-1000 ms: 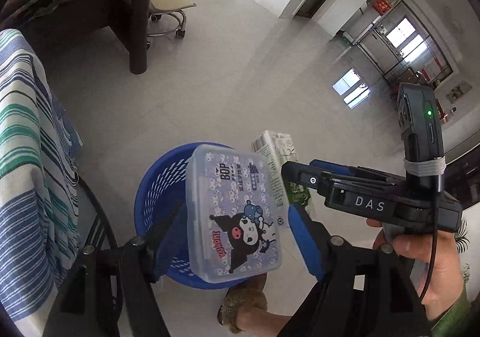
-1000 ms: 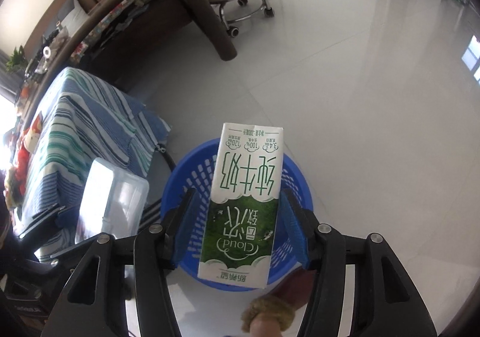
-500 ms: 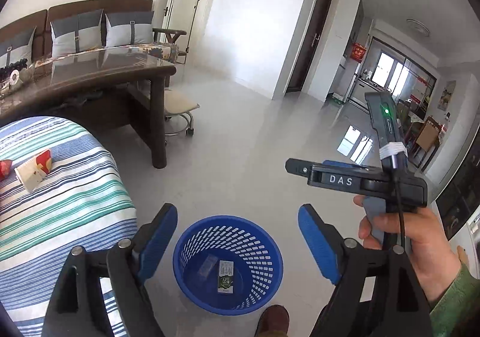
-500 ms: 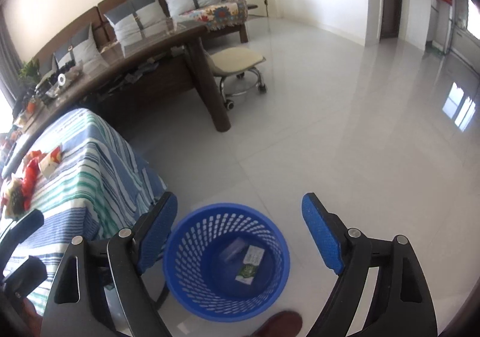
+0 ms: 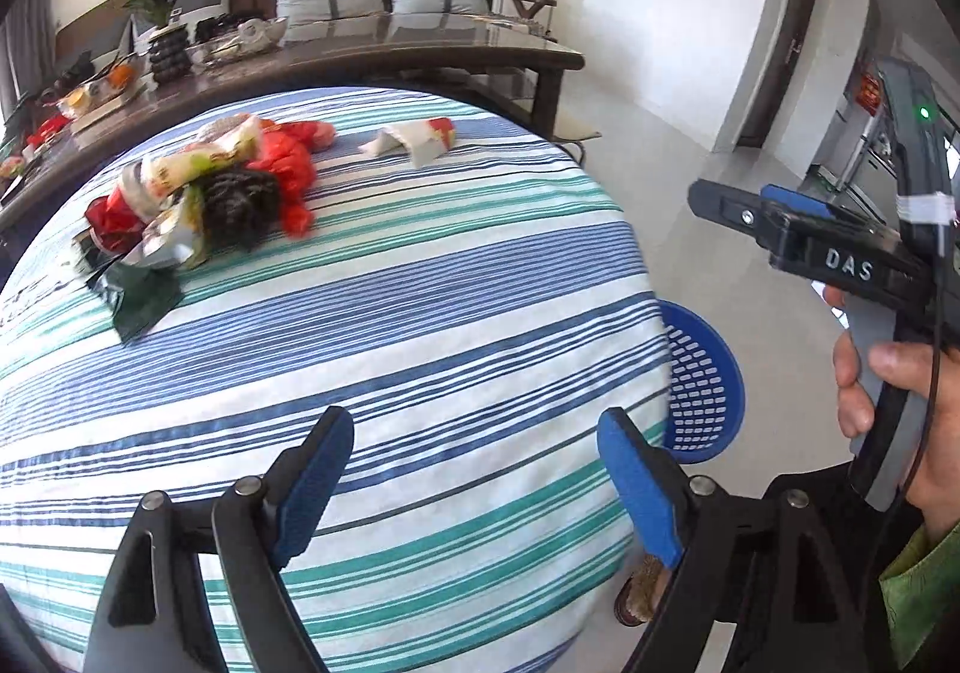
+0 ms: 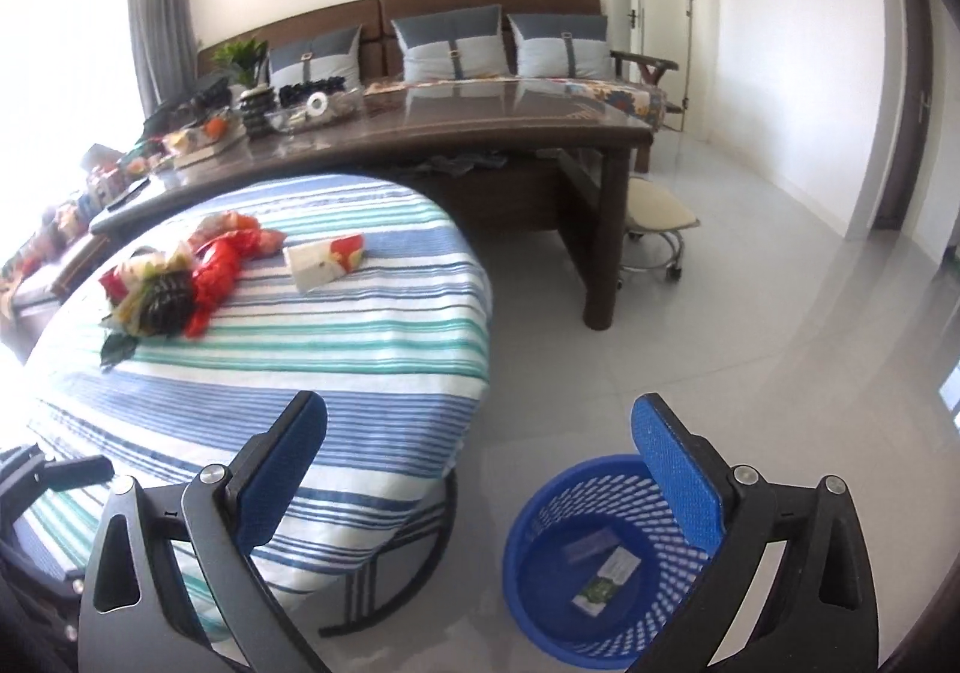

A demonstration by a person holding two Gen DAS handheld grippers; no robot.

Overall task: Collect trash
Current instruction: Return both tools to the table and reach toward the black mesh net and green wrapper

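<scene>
While the milk carton (image 6: 606, 580) lies in the blue basket (image 6: 540, 601), both grippers' jaws, just opening, gape empty.

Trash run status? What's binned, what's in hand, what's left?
Done: a milk carton and a clear box lie in the blue basket. In hand: nothing; left gripper and right gripper are empty, right jaws just opened wider. Left: wrapper pile and a folded packet on the striped table.
</scene>
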